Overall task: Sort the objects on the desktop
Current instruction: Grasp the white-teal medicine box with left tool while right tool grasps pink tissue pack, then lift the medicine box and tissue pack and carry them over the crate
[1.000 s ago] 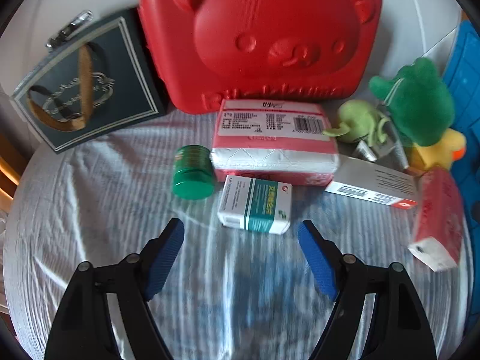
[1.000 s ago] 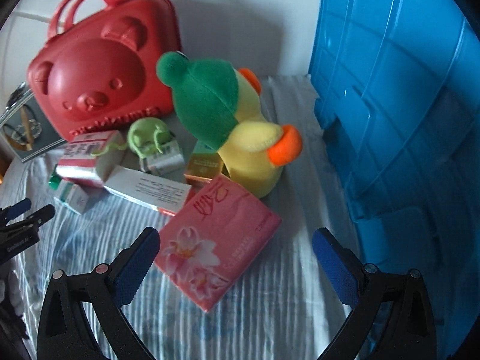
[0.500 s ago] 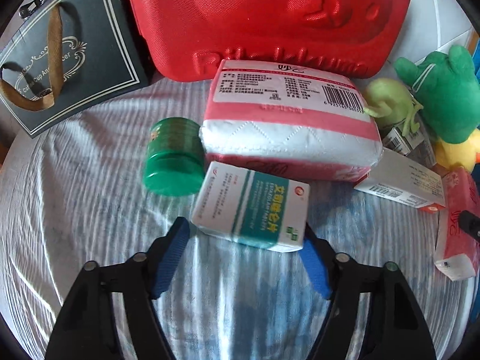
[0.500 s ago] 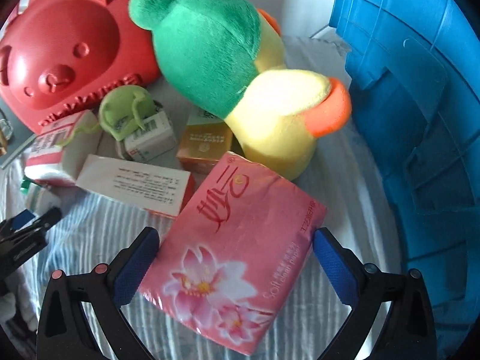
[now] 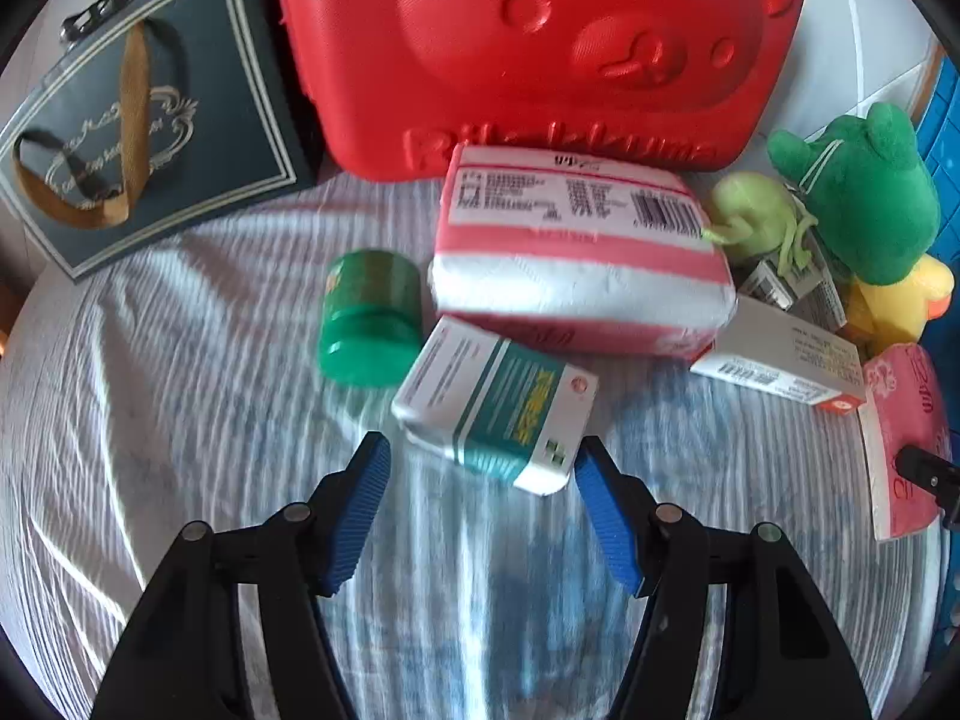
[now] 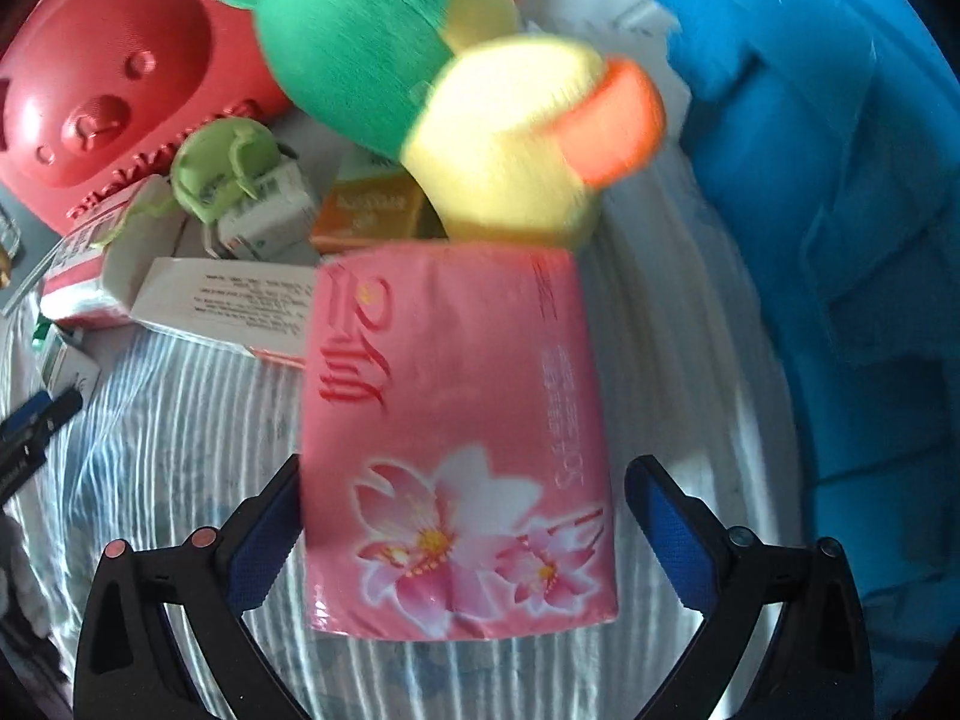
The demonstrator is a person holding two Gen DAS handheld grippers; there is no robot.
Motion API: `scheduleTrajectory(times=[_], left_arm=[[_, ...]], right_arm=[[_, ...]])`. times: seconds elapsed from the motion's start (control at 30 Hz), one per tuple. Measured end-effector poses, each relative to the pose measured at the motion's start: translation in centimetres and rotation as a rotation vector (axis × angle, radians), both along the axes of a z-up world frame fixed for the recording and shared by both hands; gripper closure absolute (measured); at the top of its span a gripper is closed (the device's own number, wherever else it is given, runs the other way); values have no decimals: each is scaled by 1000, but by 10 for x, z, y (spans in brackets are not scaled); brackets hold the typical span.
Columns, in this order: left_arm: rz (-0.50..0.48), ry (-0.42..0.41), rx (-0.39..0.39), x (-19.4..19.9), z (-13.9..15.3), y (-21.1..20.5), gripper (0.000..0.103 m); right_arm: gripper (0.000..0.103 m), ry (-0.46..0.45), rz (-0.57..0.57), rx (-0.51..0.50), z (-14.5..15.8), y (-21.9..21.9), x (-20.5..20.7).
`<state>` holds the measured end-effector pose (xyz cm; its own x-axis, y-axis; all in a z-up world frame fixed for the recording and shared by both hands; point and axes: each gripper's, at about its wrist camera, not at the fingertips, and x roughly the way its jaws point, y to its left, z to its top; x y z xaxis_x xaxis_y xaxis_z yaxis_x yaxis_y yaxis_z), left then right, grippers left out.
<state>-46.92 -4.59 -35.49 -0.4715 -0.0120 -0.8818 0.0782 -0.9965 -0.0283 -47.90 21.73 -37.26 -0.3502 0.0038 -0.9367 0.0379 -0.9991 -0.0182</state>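
Closing my left fingers (image 5: 483, 468) around the small medicine box (image 5: 498, 405).
It slid between them; not squeezed yet. My right fingers (image 6: 462, 516) are open, pink tissue pack (image 6: 456, 438) now between.

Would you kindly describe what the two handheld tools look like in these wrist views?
Both look alike: the left tool and right tool each have two black angular plastic arms with round pivot screws, tipped by blue ribbed pads. No cables, markings, sleeves or hands show.

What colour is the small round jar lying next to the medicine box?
Green, both lid and body; the small round jar shows best in the left wrist view.
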Motion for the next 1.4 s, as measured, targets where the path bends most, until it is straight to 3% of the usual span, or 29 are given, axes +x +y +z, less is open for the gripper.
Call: scheduleTrajectory(times=[0.2,0.23,0.27,0.3,0.47,0.63,0.73,0.97,1.2,1.4], left_arm=[[-20,-16,38,-3,-9,9,43],[-24,-11,38,0,-8,10,43],[-22,-7,38,4,-7,10,43],[-17,5,36,10,-3,11,43],[-9,83,8,42,30,16,43],[12,161,-19,87,74,10,43],[34,191,-7,92,81,-17,43],[26,289,-22,178,126,11,43],[-44,458,-71,244,209,61,43],[-120,555,-65,268,258,125,43]], right_arm=[[0,-9,33,8,0,-2,-1],[4,-5,44,11,0,-3,1],[18,-1,57,8,1,-5,3],[18,8,63,10,2,-6,6],[22,25,107,1,9,-15,24],[22,94,150,-22,37,-24,58],[22,144,182,-28,63,-33,75],[22,291,263,-52,124,-38,144],[22,495,296,-81,224,-9,225],[22,628,282,-105,298,49,267]])
